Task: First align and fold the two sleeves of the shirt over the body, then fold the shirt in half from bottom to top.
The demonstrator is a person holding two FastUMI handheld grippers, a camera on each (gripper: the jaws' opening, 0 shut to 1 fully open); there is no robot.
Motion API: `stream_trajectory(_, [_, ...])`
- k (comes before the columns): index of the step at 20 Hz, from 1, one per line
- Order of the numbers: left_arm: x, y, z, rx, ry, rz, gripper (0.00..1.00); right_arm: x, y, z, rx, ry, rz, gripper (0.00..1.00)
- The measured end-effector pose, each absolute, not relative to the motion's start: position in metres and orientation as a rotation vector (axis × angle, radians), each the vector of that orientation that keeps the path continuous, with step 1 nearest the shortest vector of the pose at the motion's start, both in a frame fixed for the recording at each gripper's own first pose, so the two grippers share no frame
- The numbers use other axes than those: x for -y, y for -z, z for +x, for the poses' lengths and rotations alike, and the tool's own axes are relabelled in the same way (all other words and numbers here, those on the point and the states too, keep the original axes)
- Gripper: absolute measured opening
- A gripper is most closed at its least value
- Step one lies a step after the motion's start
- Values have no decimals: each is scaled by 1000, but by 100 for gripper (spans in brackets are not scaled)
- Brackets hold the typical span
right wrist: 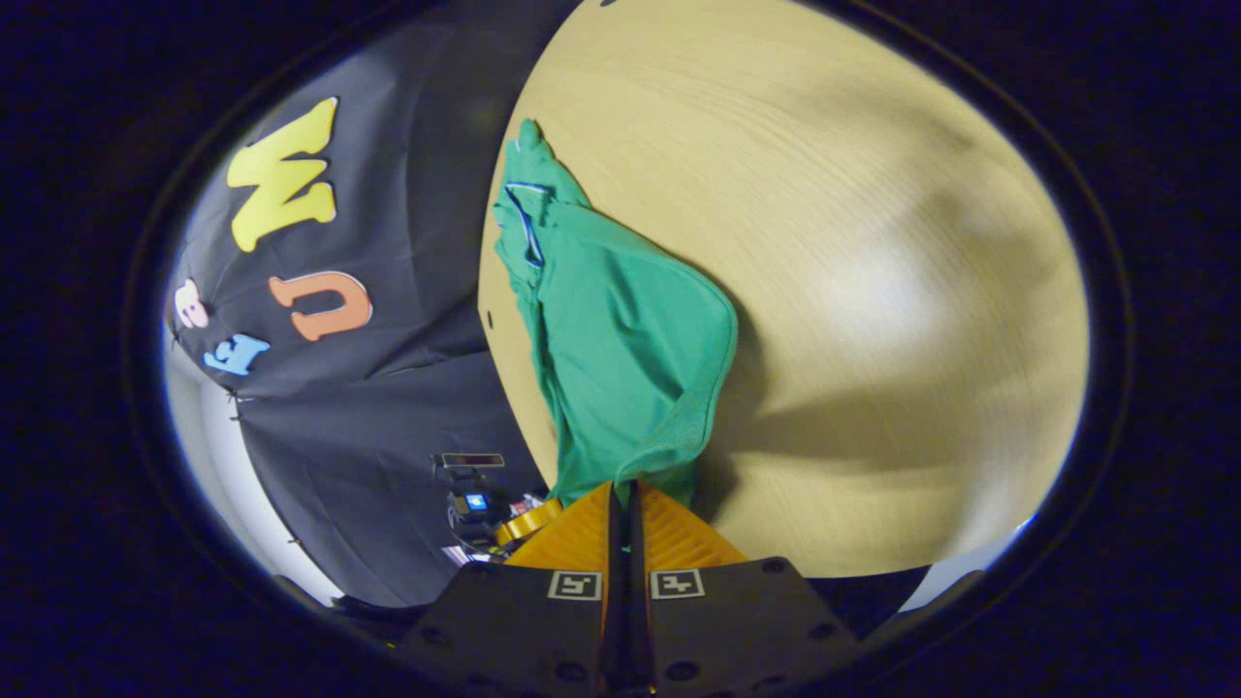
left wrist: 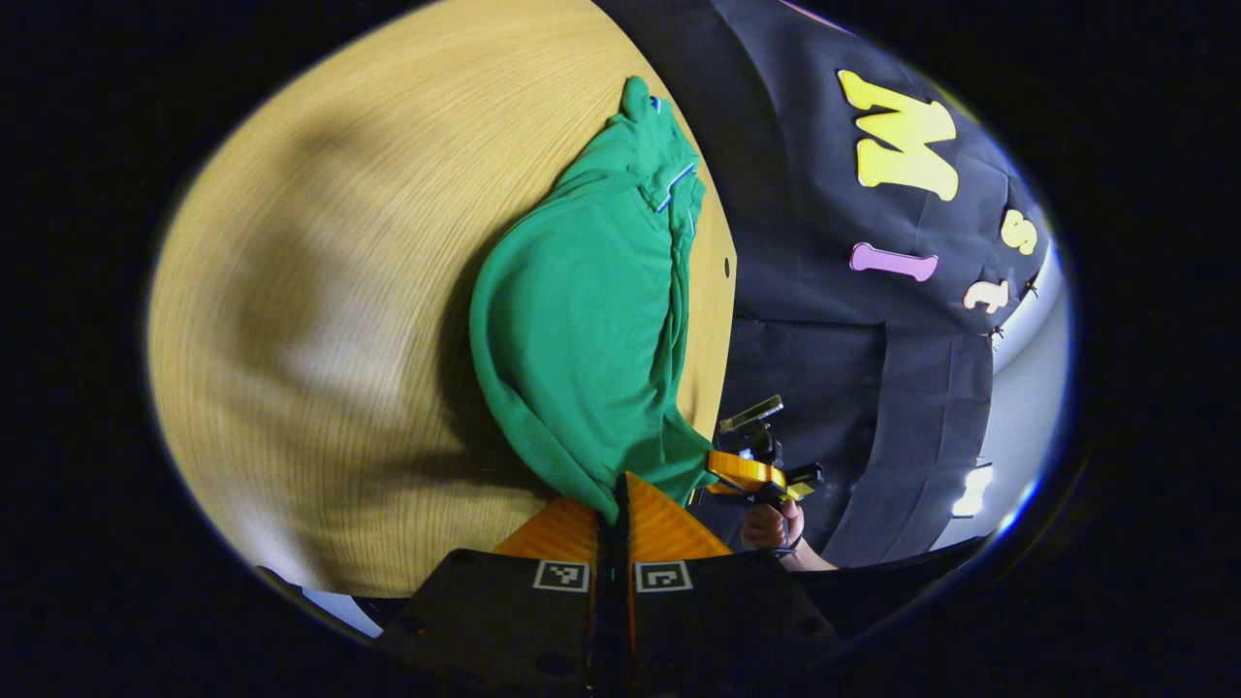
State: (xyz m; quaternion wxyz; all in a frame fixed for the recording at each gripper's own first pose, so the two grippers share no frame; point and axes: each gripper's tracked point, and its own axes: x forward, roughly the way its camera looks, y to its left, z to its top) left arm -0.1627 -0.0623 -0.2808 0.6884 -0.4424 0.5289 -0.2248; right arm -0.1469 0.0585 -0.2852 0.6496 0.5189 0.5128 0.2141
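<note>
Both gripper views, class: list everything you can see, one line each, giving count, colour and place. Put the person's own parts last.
Shirt: one, green with a blue-and-white trimmed collar, hanging from both grippers, its collar end lying on the table.
Table: one, light wood grain, under the shirt.
Booth wall: one, black cloth, beyond the table's edge.
Left gripper: one, fingers closed on the shirt's edge, at the bottom of the left gripper view.
Right gripper: one, fingers closed on the shirt's edge, at the bottom of the right gripper view.
Hand: one, holding the right gripper, seen in the left gripper view.
</note>
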Motion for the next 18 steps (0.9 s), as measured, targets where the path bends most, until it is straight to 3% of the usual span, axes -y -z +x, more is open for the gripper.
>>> stream_trajectory(10, [51, 202, -103, -1037, 559, -892, 3, -49, 169, -78, -914, -596, 1265, 0])
stream_trajectory(18, [35, 141, 0, -855, 561, -801, 3, -42, 102, -3, -786, -626, 1184, 0])
